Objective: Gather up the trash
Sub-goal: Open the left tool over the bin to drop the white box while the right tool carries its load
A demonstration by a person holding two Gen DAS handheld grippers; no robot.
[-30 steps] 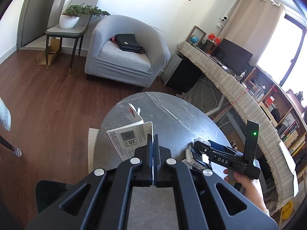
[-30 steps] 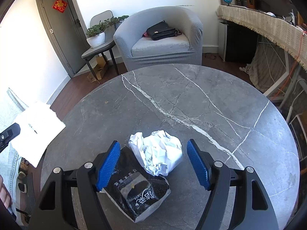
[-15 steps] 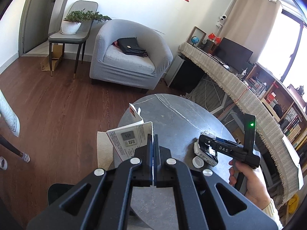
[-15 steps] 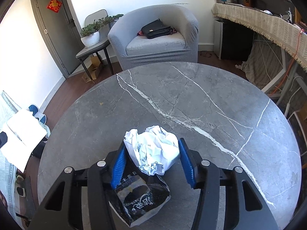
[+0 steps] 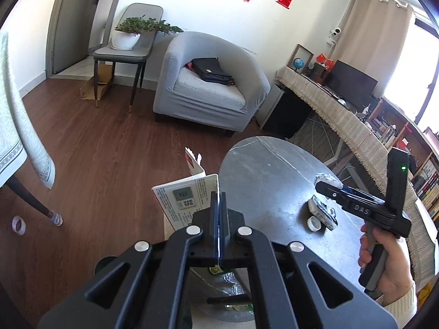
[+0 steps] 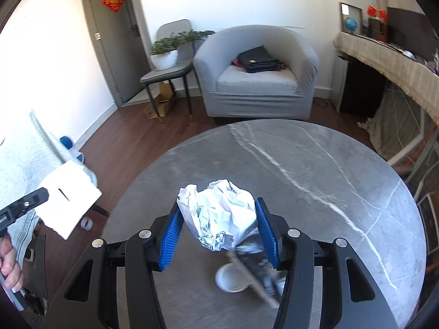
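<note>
My right gripper is shut on a crumpled white paper ball, its blue pads pressing both sides, and holds it just above the round grey marble table. Under it lie a black wrapper and a white cap, both blurred. In the left wrist view the right gripper hangs over the wrapper and cap. My left gripper is shut on a torn white printed card, held past the table's left edge over the wood floor.
A grey armchair with a black bag stands beyond the table. A chair with a potted plant is to its left. A cloth-draped desk runs along the right. A roll of tape lies on the floor. Clear plastic shows under my left gripper.
My right gripper's jaws closed on the paper ball and lifted it off the black wrapper, uncovering the white cap. My left gripper carried the card leftward, away from the table.
</note>
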